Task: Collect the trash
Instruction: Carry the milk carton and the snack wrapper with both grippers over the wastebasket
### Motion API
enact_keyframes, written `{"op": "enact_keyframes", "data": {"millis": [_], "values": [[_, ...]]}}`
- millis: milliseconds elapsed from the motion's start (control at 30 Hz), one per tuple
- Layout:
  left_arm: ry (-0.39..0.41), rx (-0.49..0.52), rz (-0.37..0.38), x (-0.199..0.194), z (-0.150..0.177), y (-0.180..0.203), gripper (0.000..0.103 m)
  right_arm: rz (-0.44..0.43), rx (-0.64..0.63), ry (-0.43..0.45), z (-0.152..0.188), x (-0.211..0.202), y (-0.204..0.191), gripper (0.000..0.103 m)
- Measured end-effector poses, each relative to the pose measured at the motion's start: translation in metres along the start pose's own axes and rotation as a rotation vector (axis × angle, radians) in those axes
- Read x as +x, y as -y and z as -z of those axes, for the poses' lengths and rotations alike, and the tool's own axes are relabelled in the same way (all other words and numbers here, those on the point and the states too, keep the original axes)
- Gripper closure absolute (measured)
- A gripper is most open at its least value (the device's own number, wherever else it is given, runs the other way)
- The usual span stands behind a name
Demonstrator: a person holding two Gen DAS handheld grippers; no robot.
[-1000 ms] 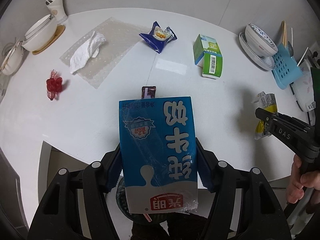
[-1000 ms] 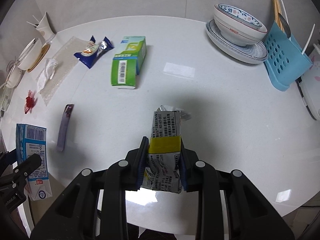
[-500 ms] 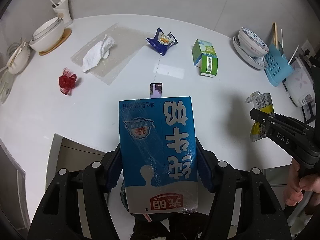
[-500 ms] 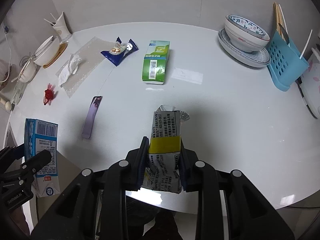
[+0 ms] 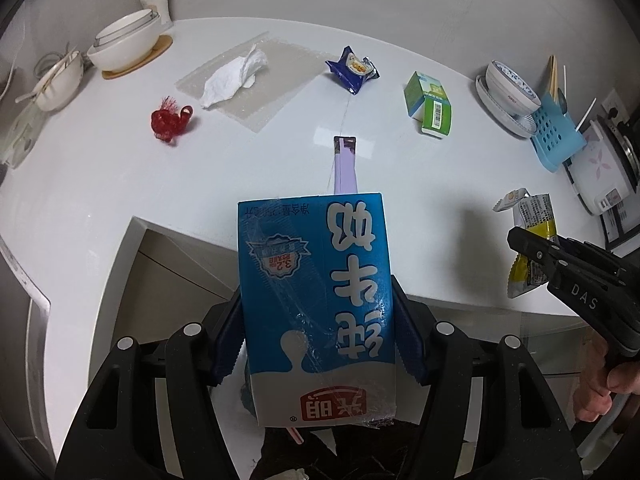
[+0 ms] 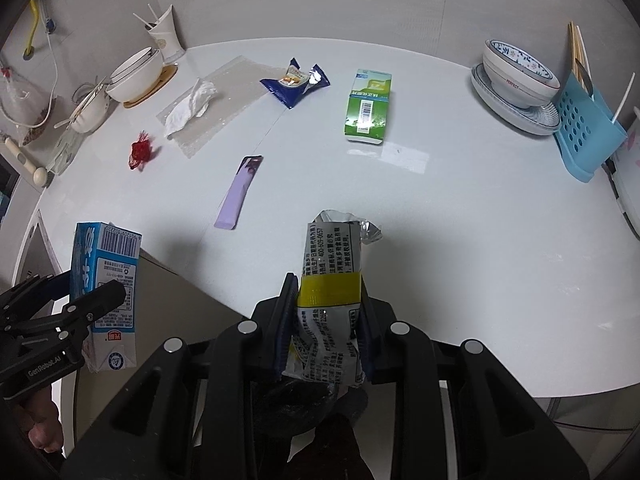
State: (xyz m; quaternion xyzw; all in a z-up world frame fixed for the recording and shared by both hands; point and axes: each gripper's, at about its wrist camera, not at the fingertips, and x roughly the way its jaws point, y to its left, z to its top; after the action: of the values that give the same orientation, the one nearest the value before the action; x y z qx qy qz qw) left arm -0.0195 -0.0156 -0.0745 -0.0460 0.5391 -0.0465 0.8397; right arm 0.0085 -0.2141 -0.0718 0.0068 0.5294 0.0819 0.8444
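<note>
My left gripper (image 5: 316,332) is shut on a blue milk carton (image 5: 316,292), held above the near edge of the white table (image 5: 100,184); the same carton (image 6: 105,280) shows at the left of the right wrist view. My right gripper (image 6: 326,320) is shut on a crumpled silver and yellow snack wrapper (image 6: 334,280), which also shows at the right of the left wrist view, wrapper (image 5: 532,224). On the table lie a purple sachet (image 6: 239,192), a green carton (image 6: 368,106), a blue snack bag (image 6: 295,84), a white tissue (image 6: 191,106) and a red net scrap (image 6: 140,154).
A clear plastic sheet (image 6: 236,100) lies under the tissue. White bowls (image 6: 136,74) and a cup with sticks (image 6: 165,38) stand at the back left. A patterned bowl on plates (image 6: 516,80) and a blue utensil rack (image 6: 588,132) stand at the back right. A dark bag (image 6: 296,400) lies below the grippers.
Both grippers have drawn back from the table toward its near edge with the carton and the wrapper still held. More of the tabletop and its front edge shows now.
</note>
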Motion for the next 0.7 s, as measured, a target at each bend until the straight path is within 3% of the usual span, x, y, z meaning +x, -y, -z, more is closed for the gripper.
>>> {"op": "enact_keyframes", "data": {"millis": [700], "values": [[-0.022,-0.033,0.001,0.01,0.074,-0.025,0.041,-0.075,-0.094,-0.035,0.068,0.007,-0.038,0.077]]}}
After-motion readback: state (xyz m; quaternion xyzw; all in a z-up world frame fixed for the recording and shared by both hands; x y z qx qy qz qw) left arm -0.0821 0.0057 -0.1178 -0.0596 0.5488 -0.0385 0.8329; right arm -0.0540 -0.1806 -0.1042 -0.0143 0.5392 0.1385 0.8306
